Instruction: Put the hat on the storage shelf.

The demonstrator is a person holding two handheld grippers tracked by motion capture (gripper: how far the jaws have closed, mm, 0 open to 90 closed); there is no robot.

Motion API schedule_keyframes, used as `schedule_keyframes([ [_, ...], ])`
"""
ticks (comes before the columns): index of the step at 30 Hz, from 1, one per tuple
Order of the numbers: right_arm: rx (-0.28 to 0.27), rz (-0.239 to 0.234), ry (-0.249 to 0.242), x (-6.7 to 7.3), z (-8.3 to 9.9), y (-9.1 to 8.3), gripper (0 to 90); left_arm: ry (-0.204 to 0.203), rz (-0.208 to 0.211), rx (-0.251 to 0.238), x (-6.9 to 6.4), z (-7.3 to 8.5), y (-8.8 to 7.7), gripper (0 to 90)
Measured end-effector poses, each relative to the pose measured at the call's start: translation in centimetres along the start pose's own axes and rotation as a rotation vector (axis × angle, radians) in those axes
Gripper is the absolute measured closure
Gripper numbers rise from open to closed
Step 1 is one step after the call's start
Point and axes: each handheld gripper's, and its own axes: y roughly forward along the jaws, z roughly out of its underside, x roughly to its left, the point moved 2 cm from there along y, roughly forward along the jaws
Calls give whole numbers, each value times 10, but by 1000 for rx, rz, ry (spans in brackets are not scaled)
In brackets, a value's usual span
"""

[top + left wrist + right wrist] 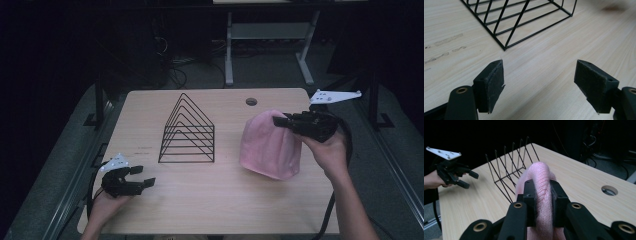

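The pink knit hat hangs over the table's right side, pinched by my right tongs at its top fold. The wire rack stands mid-table. My left tongs gape empty near the front-left edge.

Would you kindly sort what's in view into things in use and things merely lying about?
In use:
- pink knit hat, pinched by the right tool
- left tool, open above the table

Lying about:
- black wire rack, untouched
- cable hole
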Motion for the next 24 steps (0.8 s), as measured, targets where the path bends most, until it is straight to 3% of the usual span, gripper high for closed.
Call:
schedule_keyframes([
  [14,-33,-54,-43,19,-21,-3,775,41,40,-14,-7,-11,-4,240],
  [24,-55,-87,-78,33,-35,-4,774,104,115,-37,-25,-33,-9,242],
])
